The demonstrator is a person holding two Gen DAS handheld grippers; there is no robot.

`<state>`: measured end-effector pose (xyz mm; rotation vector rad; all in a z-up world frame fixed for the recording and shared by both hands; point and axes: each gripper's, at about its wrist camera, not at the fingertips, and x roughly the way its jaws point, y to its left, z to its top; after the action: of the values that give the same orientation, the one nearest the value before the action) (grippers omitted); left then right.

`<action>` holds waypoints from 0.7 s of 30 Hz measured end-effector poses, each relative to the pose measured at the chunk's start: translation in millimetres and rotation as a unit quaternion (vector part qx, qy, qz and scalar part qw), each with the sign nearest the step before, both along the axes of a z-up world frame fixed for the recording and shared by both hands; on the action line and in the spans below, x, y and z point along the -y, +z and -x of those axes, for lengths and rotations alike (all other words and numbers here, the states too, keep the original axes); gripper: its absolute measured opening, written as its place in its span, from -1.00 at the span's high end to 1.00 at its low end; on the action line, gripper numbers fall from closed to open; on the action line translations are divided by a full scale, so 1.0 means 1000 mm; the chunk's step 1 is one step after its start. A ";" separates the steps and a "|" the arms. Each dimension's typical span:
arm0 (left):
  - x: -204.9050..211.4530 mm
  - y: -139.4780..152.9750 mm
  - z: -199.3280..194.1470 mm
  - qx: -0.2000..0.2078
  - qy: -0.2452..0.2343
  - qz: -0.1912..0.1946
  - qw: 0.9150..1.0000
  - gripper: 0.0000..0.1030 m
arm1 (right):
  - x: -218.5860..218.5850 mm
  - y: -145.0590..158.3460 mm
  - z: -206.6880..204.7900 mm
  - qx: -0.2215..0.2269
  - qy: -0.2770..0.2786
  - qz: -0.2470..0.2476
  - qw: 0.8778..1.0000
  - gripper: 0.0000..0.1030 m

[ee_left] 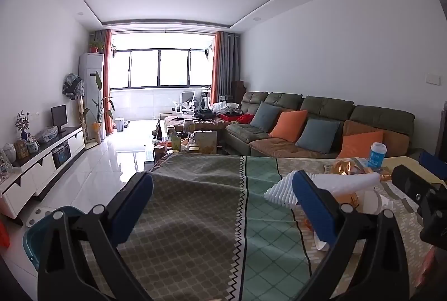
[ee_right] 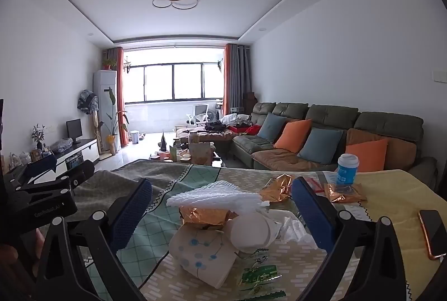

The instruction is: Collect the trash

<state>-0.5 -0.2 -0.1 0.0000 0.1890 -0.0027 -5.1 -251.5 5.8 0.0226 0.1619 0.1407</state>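
Currently both the left gripper (ee_left: 223, 197) and the right gripper (ee_right: 222, 201) are hovering spread wide, holding nothing. Trash is lying centre-right on the table: crushed paper cup (ee_right: 202, 256), gold wrappers (ee_right: 276, 186). Careless sweeping risks knocking the upright blue cup (ee_right: 347, 168) or the phone (ee_right: 434, 234).

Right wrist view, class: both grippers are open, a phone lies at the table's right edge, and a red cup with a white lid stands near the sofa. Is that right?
One detail is wrong: the cup is blue, not red, as the right wrist view shows. The rest holds: its lid is white, the phone lies at the table's right edge, and both grippers, left and right, are open.
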 end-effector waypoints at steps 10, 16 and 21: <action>-0.002 0.003 0.001 0.001 0.000 0.006 1.000 -0.93 | -0.001 0.000 0.000 0.000 0.001 0.002 1.000 -0.93; -0.001 0.005 0.003 0.005 0.002 0.011 1.000 -0.93 | -0.002 0.000 -0.001 0.000 0.001 0.003 1.000 -0.93; -0.002 0.005 0.005 0.008 0.003 0.014 1.000 -0.93 | -0.002 0.000 -0.001 0.000 0.001 0.003 1.000 -0.93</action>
<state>-6.0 1.9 5.2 -0.0278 0.1731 0.0016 -4.2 -249.8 5.9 0.0170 0.1627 0.1432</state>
